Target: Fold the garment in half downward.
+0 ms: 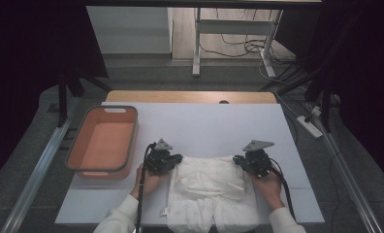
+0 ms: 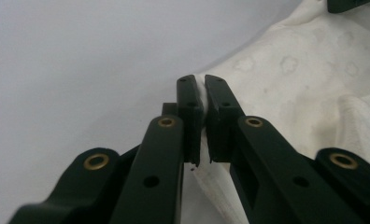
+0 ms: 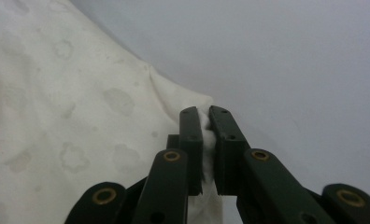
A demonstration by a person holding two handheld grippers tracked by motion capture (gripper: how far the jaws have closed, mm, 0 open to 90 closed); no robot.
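Note:
A cream-white garment [image 1: 210,190] with a faint flower print lies on the white table [image 1: 204,124], hanging over its front edge. My left gripper [image 1: 176,159] is shut on the garment's upper left corner; in the left gripper view the cloth [image 2: 286,84] is pinched between the jaws of my left gripper [image 2: 203,81]. My right gripper [image 1: 238,160] is shut on the upper right corner, and the right gripper view shows cloth [image 3: 80,102] squeezed between the jaws of the right gripper [image 3: 204,113]. Both hands rest low at the table.
An orange bin [image 1: 104,141] with a grey rim stands on the table's left side. Behind the table are a desk frame [image 1: 231,36], floor cables and a power strip [image 1: 310,126]. Dark curtains flank both sides.

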